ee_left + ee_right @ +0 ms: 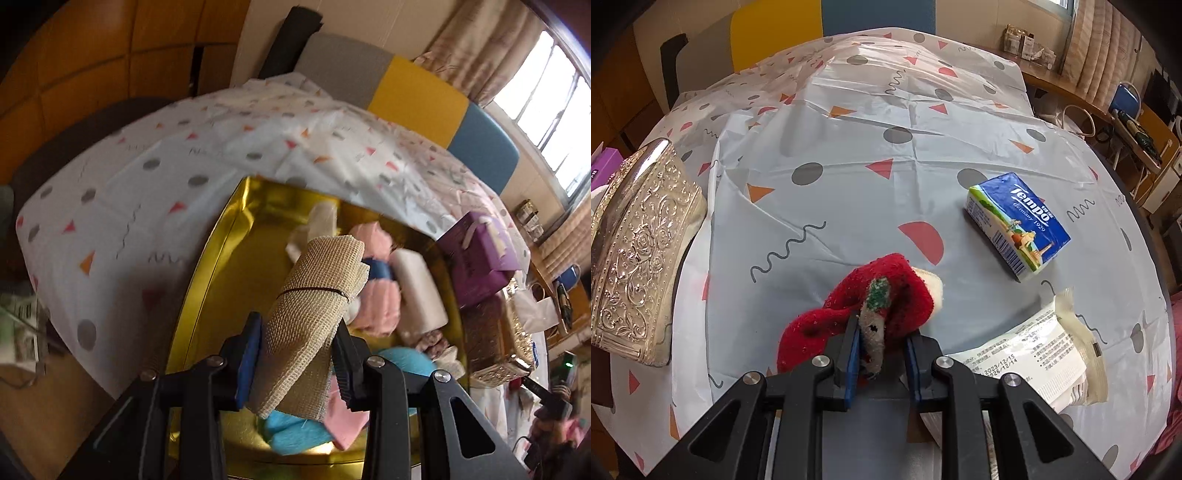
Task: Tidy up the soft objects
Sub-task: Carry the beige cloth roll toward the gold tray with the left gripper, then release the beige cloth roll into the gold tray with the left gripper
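Observation:
In the left wrist view my left gripper [297, 325] is shut on a rolled beige mesh cloth [317, 288] bound with a dark band. It holds the roll above an open gold tin [207, 280]. Inside the tin lie pink towels [376, 306], a white roll [421, 291] and light-blue cloths [402, 362]. In the right wrist view my right gripper [882, 328] is shut on a red sock [905, 291] with a grey and green patch. The sock rests bunched on the patterned tablecloth [849, 147].
A purple box [480, 254] and an embossed silver box [495, 343] stand right of the tin; the silver box [639, 251] is also at the left edge of the right wrist view. A blue Tempo tissue pack [1019, 221] and a white printed packet [1045, 354] lie right of the sock.

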Tool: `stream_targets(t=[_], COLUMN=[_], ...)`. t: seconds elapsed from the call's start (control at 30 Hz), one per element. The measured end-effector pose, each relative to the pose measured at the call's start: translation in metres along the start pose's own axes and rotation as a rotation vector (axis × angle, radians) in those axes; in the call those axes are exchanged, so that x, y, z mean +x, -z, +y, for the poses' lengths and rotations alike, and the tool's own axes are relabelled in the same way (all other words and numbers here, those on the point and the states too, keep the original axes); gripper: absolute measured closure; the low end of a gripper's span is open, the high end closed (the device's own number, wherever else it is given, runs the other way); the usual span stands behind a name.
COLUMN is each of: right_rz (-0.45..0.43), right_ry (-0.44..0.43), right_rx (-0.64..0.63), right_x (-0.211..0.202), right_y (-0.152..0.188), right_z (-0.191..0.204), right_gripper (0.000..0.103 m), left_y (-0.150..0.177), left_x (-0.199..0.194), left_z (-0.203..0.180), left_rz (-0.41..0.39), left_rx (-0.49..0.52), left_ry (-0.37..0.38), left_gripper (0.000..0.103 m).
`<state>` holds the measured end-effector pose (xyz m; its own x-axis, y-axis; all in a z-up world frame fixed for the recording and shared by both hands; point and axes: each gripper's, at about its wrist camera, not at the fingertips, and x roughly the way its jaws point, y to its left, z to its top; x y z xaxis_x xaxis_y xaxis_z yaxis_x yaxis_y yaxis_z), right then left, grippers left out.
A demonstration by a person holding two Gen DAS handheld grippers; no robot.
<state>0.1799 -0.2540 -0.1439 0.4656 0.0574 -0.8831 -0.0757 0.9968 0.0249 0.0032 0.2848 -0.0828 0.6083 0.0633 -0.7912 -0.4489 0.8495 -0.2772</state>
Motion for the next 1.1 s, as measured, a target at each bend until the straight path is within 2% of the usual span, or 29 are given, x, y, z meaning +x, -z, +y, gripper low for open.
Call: stream_targets(t=[0.07,0.17,0.23,0.3,0.43,0.6,0.87,1.1], right_rz=[-0.003,-0.008,-0.011,-0.013,-0.014,-0.014,-0.017,-0.027], right_ry=[0.002,0.010,0.018,0.022,0.025,0.021,0.024,0.030], right_rx=[0.001,0.002,-0.001,0.004,0.008,0.013,0.023,0.021], right_x=[0.000,0.000,0.000,-0.001,-0.001,-0.001,-0.001,-0.001], right_y=[0.000,0.001,0.002,0.003,0.003,0.002,0.002,0.002], right_z=[0.000,0.001,0.002,0.002,0.002,0.001,0.001,0.002], right_gripper=[0.083,0.083,0.083,0.083,0.083,0.083,0.083,0.084], left_y=[0.003,0.005,0.007,0.010,0.018,0.021,0.018,0.022], left_x=[0.009,0.022,0.031,0.037,0.036,0.020,-0.014,-0.032], left_z=[0.007,0.008,0.007,0.004,0.003,-0.008,-0.040,-0.071], left_rz=[0.020,0.037,0.047,0.046,0.031,-0.060,-0.174,-0.223], left_rx=[-0.049,-0.066,-0.059,-0.041,0.006,0.092,0.207,0.301], left_ry=[-0.009,-0.032,-0.039,-0.063,-0.106,-0.179,-0.148,-0.132], left_gripper=[0.065,0.062,0.059,0.045,0.042,0.040,0.034,0.032])
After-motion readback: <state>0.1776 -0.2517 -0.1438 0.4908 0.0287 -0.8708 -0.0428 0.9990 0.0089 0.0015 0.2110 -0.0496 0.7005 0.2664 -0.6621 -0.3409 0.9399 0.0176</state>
